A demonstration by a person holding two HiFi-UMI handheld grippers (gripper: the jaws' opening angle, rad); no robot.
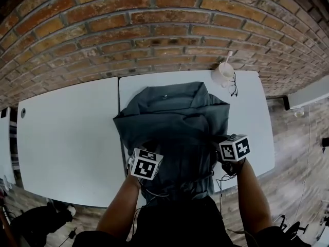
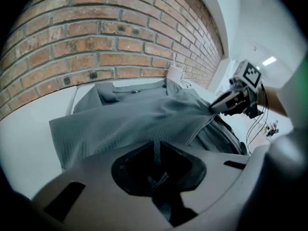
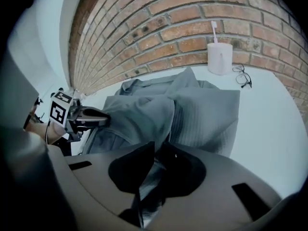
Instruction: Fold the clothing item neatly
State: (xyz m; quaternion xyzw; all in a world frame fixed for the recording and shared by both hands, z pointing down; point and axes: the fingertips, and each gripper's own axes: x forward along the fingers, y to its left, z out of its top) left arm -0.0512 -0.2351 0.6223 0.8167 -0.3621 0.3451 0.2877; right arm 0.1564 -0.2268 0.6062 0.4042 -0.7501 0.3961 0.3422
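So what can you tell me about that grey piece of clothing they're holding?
The grey garment looks like soft, finely ribbed fabric with a collar at its far end. It lies rumpled and partly folded on the white table, near edge lifted. The left claw and right claw each pinch that edge.

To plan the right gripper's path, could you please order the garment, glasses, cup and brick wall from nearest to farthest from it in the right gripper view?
1. Garment: pinched in the right gripper.
2. Glasses: far right on the table.
3. Cup: just behind them.
4. Brick wall: at the back.
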